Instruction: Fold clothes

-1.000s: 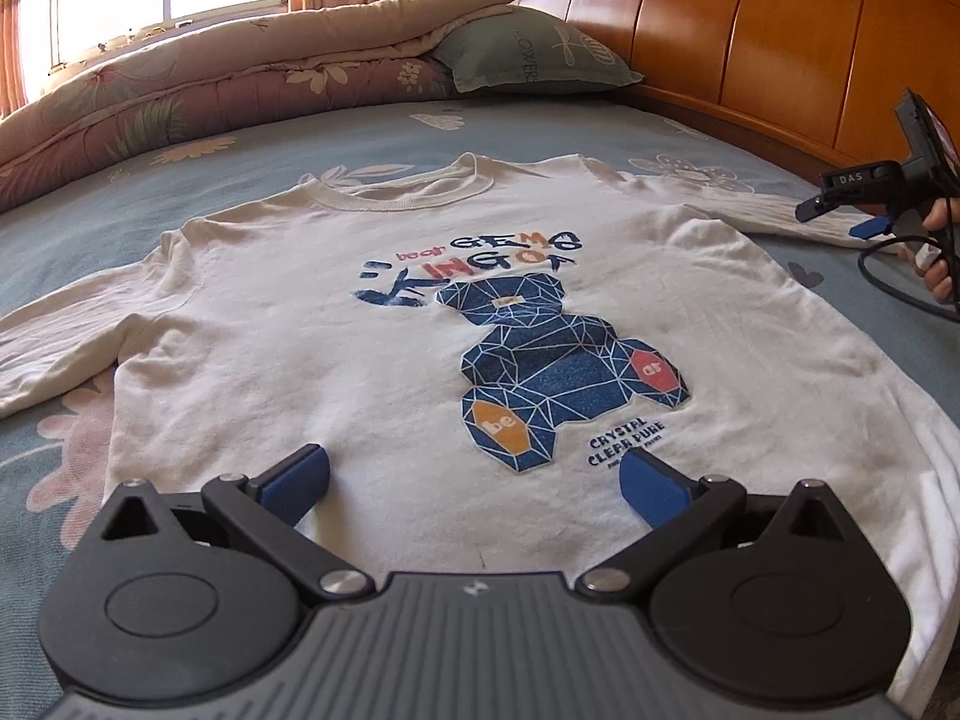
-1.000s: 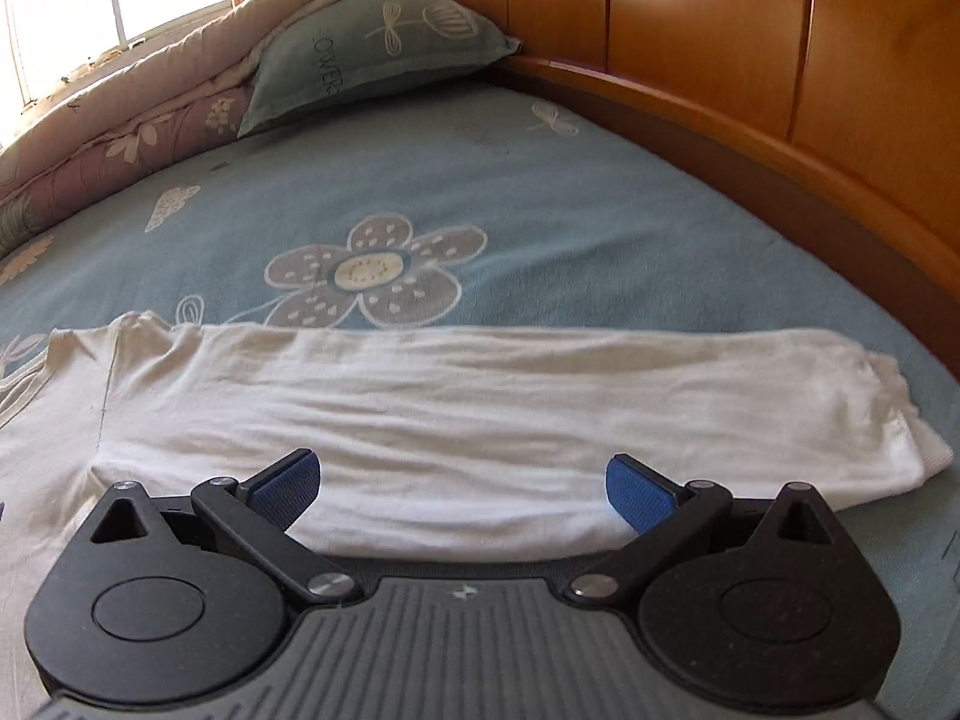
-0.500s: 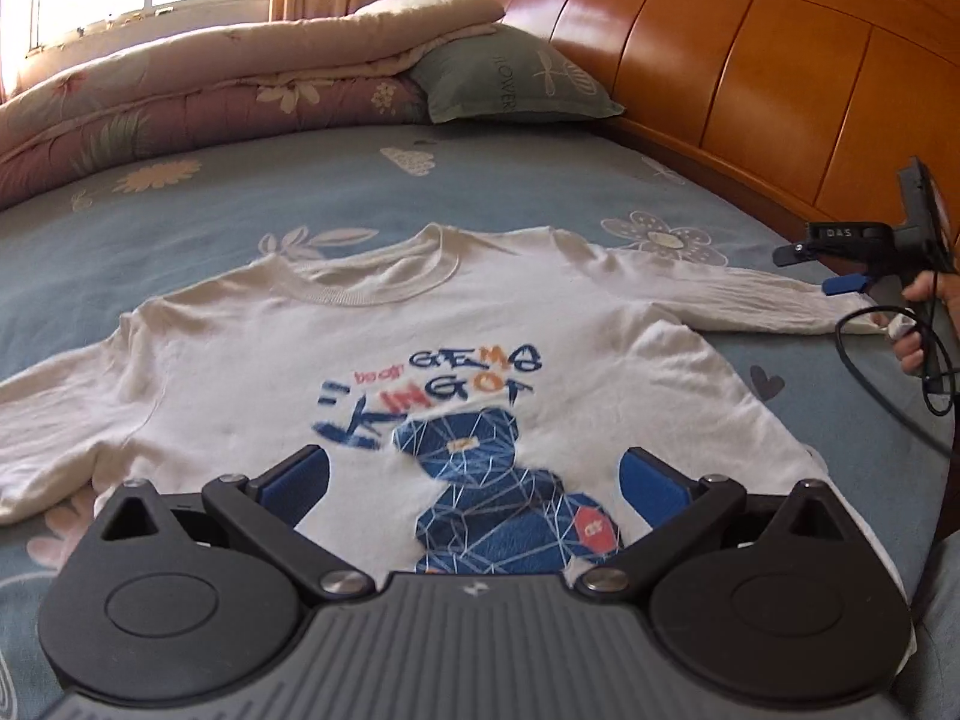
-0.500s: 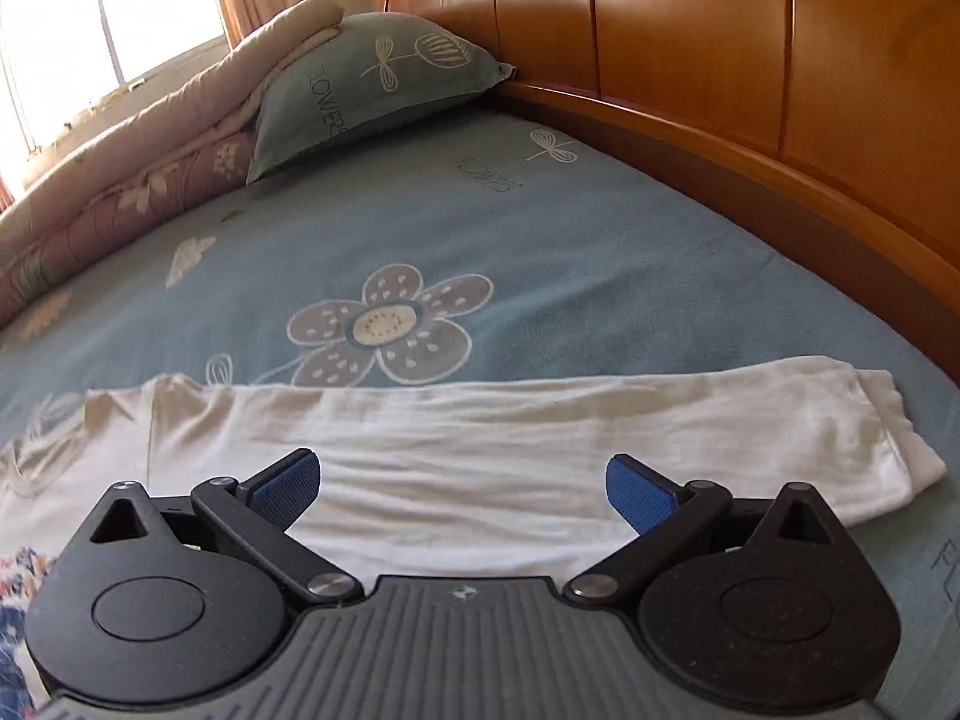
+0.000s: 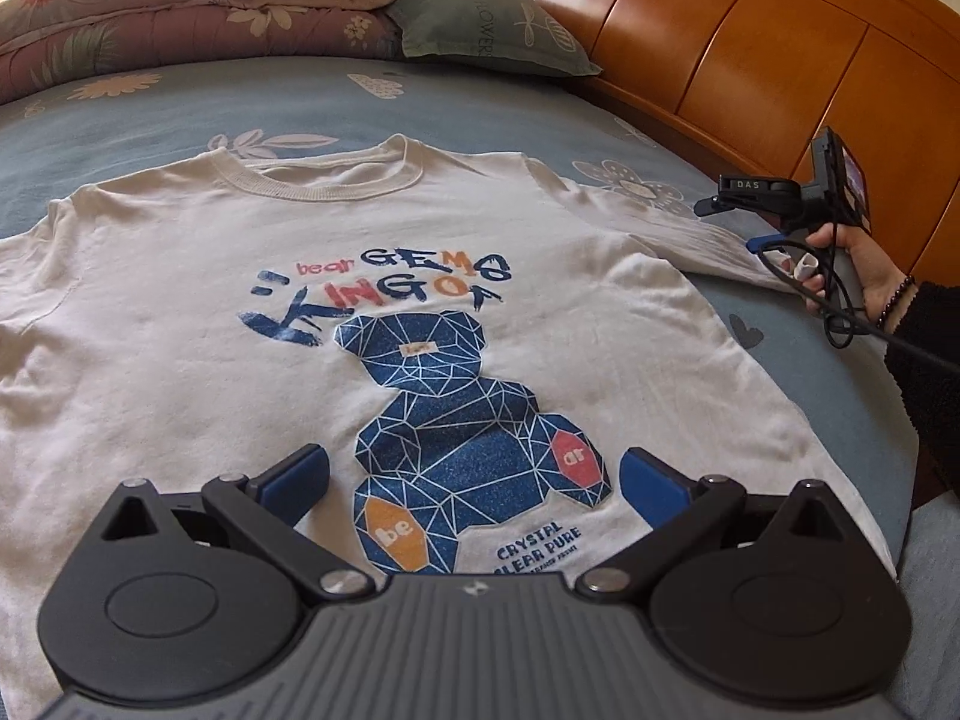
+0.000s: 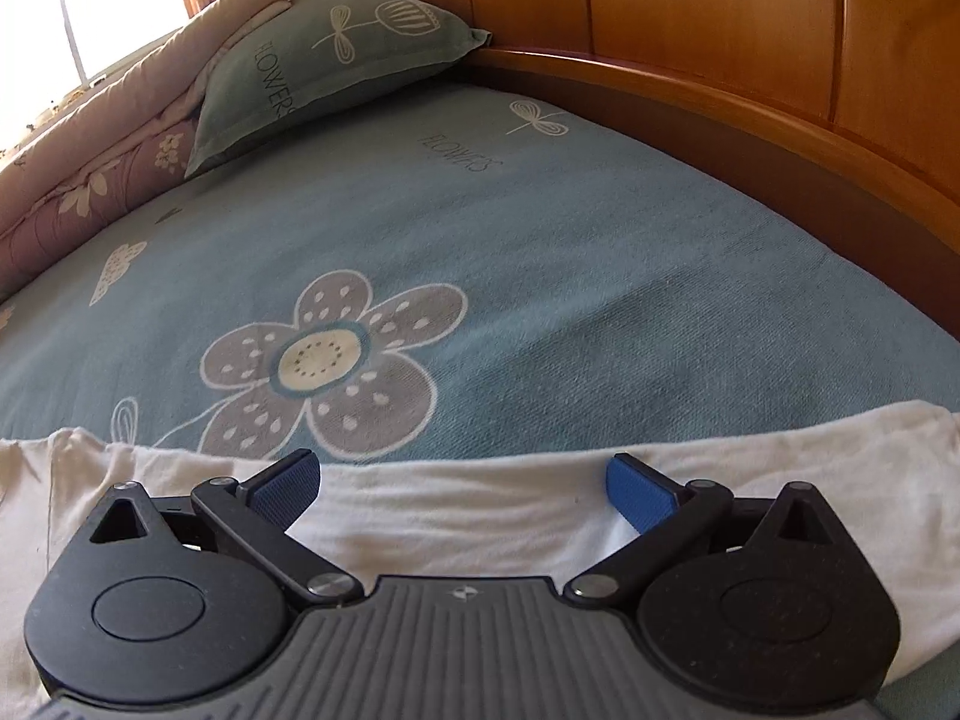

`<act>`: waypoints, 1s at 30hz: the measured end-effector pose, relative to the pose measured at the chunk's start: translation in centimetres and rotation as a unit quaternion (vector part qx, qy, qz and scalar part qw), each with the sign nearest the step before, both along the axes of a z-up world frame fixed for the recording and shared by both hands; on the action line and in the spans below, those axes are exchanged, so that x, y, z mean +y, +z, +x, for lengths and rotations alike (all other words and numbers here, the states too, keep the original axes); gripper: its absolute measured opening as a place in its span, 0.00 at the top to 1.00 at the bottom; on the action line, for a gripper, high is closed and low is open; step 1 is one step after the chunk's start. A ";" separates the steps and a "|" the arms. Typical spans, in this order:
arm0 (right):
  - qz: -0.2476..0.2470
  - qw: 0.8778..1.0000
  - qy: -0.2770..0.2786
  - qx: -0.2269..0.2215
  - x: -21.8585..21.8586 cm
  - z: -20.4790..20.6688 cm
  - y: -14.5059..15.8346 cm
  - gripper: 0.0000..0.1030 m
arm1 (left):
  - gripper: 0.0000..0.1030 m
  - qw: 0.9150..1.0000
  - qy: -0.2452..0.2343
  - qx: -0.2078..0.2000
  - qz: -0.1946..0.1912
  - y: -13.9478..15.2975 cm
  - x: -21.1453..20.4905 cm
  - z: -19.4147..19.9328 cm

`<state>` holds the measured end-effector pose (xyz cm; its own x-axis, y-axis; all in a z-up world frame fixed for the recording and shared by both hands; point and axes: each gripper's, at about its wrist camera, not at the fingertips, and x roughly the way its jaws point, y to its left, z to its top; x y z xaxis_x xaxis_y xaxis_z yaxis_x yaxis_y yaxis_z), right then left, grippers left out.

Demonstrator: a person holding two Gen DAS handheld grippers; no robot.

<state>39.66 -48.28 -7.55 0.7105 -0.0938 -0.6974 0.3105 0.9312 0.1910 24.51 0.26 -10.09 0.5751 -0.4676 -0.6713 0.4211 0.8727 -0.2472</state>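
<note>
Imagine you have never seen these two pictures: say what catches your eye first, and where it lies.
The white shirt spread flat on the blue flowered bedsheet, its blue bear print right ahead of the open left tool. Then the orange wooden headboard behind, and the right tool, open over one sleeve.

The bed (image 6: 540, 252) has a blue-green sheet printed with grey flowers, and a headboard (image 6: 720, 30) of glossy orange-brown wood panels runs along its right side. A green pillow (image 6: 336, 54) with the word "FLOWERS" leans against a folded quilt (image 5: 180, 18) in pink and beige. Bright daylight comes through a window (image 6: 90, 6) at the far left.
</note>
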 end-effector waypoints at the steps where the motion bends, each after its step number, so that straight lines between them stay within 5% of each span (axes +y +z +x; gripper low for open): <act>1: 0.005 1.000 -0.004 -0.002 -0.2 0.1 0.1 0.00 | 0.01 1.000 0.001 -0.001 0.001 0.0 -0.1 0.0; 5: 0.036 0.999 -0.037 0.006 0.3 -0.6 1.5 0.00 | 0.01 1.000 0.003 -0.002 0.010 0.0 -0.4 0.0; 9: 0.056 0.997 0.049 0.004 4.9 -2.3 3.9 0.00 | 0.01 1.000 0.006 -0.001 0.019 0.1 -0.6 -0.2; 14: 0.055 0.990 0.119 0.053 9.7 -2.3 2.8 0.00 | 0.01 0.999 0.002 -0.004 0.034 0.1 -0.8 -0.6; 19: 0.016 0.992 0.119 0.051 9.9 -0.8 1.1 0.00 | 0.01 1.000 0.002 -0.008 0.025 -0.1 -0.7 -0.4; 30: 0.010 0.998 0.067 0.010 8.6 0.5 1.4 0.00 | 0.01 1.000 0.003 -0.009 0.009 -0.1 -0.4 0.0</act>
